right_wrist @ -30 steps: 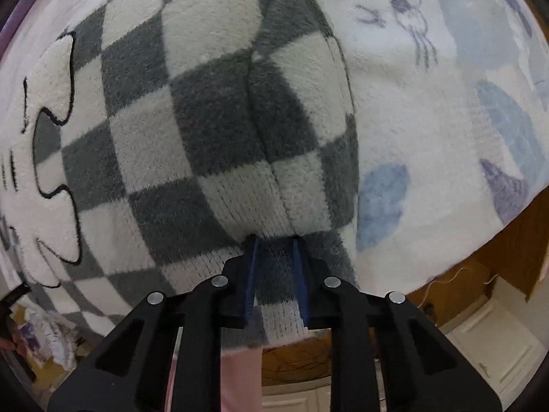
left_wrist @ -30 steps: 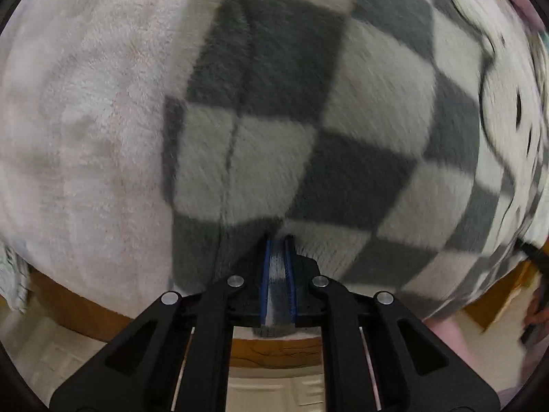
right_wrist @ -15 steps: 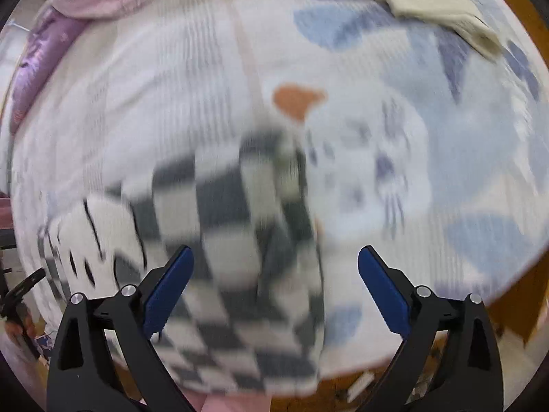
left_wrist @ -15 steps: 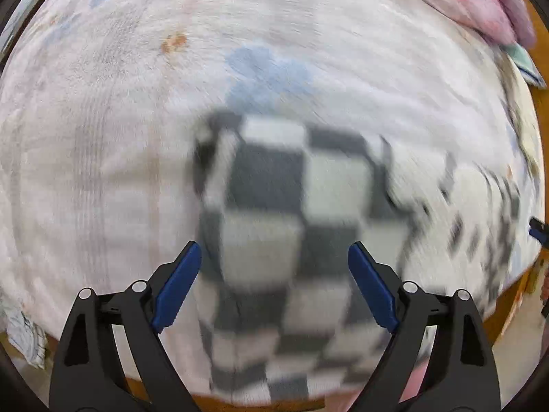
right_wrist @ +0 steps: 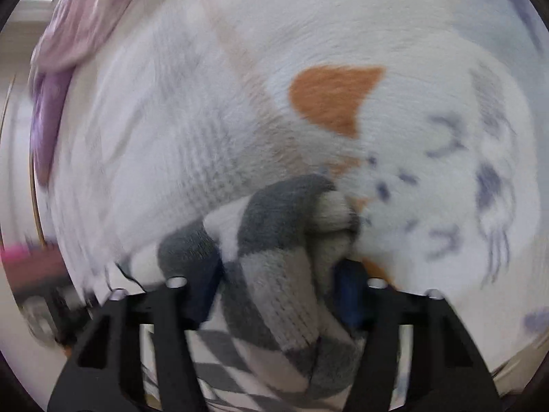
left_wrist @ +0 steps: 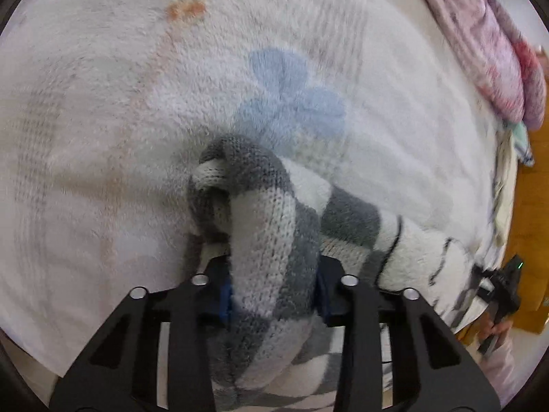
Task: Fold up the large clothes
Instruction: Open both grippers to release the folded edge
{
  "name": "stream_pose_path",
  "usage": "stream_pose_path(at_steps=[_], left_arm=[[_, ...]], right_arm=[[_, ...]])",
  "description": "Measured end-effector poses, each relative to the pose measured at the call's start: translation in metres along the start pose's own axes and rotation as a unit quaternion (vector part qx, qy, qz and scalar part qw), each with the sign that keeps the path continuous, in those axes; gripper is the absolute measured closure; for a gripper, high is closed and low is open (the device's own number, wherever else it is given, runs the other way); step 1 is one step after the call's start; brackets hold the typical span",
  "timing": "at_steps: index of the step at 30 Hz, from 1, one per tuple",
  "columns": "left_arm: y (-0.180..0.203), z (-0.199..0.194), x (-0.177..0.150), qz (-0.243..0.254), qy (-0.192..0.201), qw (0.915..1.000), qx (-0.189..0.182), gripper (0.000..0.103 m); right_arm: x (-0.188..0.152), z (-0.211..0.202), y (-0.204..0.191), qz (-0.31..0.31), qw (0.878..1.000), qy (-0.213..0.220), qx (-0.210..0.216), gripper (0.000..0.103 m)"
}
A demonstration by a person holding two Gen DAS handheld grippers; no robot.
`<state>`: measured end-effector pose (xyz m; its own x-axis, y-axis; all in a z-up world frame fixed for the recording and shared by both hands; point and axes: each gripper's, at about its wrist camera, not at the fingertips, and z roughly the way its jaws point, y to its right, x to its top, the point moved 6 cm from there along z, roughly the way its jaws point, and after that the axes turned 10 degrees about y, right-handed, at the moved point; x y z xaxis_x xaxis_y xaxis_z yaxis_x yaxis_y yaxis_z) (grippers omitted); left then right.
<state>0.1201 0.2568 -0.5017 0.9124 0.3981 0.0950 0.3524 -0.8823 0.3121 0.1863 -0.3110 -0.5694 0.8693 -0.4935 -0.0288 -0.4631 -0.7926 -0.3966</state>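
A grey and white checkered knit sweater (left_wrist: 271,240) lies bunched on a white fleece blanket (left_wrist: 137,86). My left gripper (left_wrist: 271,295) is shut on a thick fold of it at the garment's left end. My right gripper (right_wrist: 278,292) is shut on a thick bunched fold of the same sweater (right_wrist: 274,240) at its right end. Both folds bulge up between the blue pads and hide the fingertips. The right wrist view is blurred.
The blanket has blue (left_wrist: 291,103) and orange (right_wrist: 333,99) printed patches. A pink quilt (left_wrist: 487,51) lies at the far right edge of the bed. A wooden bed frame (left_wrist: 528,206) shows on the right. The person's other hand with a gripper (left_wrist: 501,295) is at lower right.
Both grippers let go of the sweater's edge and opened wide half a second ago. They have since moved forward and closed on thick bunched folds of the sweater.
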Motion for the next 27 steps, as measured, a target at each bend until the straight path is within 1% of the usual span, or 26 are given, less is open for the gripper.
stream_pose_path(at_steps=[1, 3, 4, 5, 6, 7, 8, 9, 10, 13, 15, 18, 19, 20, 21, 22, 23, 24, 25, 26, 27], left_arm=[[-0.002, -0.005, -0.001, -0.006, 0.004, 1.0000, 0.000, 0.071], [-0.002, -0.015, -0.002, -0.002, 0.011, 0.9999, 0.004, 0.073], [0.002, -0.024, -0.001, 0.003, 0.021, 0.9998, 0.001, 0.073], [0.008, -0.025, 0.001, 0.003, 0.027, 0.9996, -0.003, 0.073], [0.013, -0.034, 0.003, 0.003, 0.037, 0.9993, -0.010, 0.074], [0.009, -0.044, 0.006, 0.005, 0.040, 0.9991, -0.013, 0.074], [0.013, -0.050, 0.008, 0.010, 0.043, 0.9989, -0.014, 0.074], [0.015, -0.055, 0.010, 0.014, 0.045, 0.9987, -0.016, 0.074], [0.032, -0.047, 0.021, 0.015, 0.046, 0.9987, -0.017, 0.074], [0.047, -0.047, 0.038, 0.009, 0.048, 0.9985, -0.024, 0.074], [0.058, -0.049, 0.052, 0.016, 0.060, 0.9976, -0.033, 0.075], [0.081, -0.050, 0.085, 0.022, 0.082, 0.9954, -0.044, 0.074], [0.091, -0.047, 0.100, 0.025, 0.085, 0.9949, -0.048, 0.072], [0.098, -0.044, 0.111, 0.027, 0.083, 0.9950, -0.048, 0.070], [0.103, -0.039, 0.122, 0.025, 0.076, 0.9961, -0.036, 0.062], [0.104, -0.034, 0.126, 0.021, 0.071, 0.9970, -0.020, 0.050], [0.104, -0.031, 0.127, 0.021, 0.069, 0.9974, -0.002, 0.044], [0.102, -0.030, 0.126, 0.026, 0.068, 0.9972, 0.019, 0.040], [0.095, -0.030, 0.119, 0.032, 0.062, 0.9969, 0.037, 0.040], [0.090, -0.029, 0.109, 0.032, 0.051, 0.9973, 0.043, 0.040], [0.081, -0.026, 0.093, 0.022, 0.031, 0.9983, 0.045, 0.038]], right_arm=[[0.000, -0.007, -0.002, 0.007, 1.000, 0.012, -0.005, 0.057], [0.000, -0.019, -0.010, -0.015, 0.999, 0.034, -0.025, 0.059], [0.000, -0.027, -0.007, -0.026, 0.998, 0.040, -0.033, 0.060], [0.000, -0.026, -0.014, -0.026, 0.998, 0.047, -0.037, 0.060], [0.001, -0.027, -0.019, -0.009, 0.998, 0.053, -0.030, 0.061], [0.001, -0.022, -0.021, -0.002, 0.998, 0.056, -0.026, 0.061], [0.005, -0.023, -0.025, -0.002, 0.998, 0.055, -0.021, 0.061], [0.013, -0.020, -0.027, -0.005, 0.998, 0.054, -0.019, 0.061], [0.019, -0.020, -0.033, -0.005, 0.998, 0.055, -0.015, 0.061], [0.041, -0.038, -0.050, -0.026, 0.998, 0.061, -0.012, 0.062], [0.066, -0.044, -0.068, -0.048, 0.996, 0.075, -0.006, 0.063], [0.110, -0.048, -0.091, -0.055, 0.994, 0.096, -0.001, 0.062], [0.130, -0.047, -0.101, -0.064, 0.992, 0.105, 0.001, 0.061], [0.142, -0.047, -0.102, -0.067, 0.992, 0.105, 0.000, 0.053], [0.153, -0.043, -0.105, -0.068, 0.993, 0.100, -0.007, 0.042], [0.163, -0.039, -0.107, -0.067, 0.993, 0.093, -0.021, 0.034], [0.171, -0.038, -0.105, -0.067, 0.993, 0.084, -0.044, 0.021], [0.174, -0.040, -0.103, -0.071, 0.992, 0.085, -0.058, 0.020], [0.172, -0.044, -0.100, -0.083, 0.990, 0.092, -0.070, 0.020], [0.167, -0.047, -0.096, -0.092, 0.989, 0.093, -0.075, 0.019], [0.157, -0.049, -0.087, -0.100, 0.987, 0.090, -0.086, 0.017]])
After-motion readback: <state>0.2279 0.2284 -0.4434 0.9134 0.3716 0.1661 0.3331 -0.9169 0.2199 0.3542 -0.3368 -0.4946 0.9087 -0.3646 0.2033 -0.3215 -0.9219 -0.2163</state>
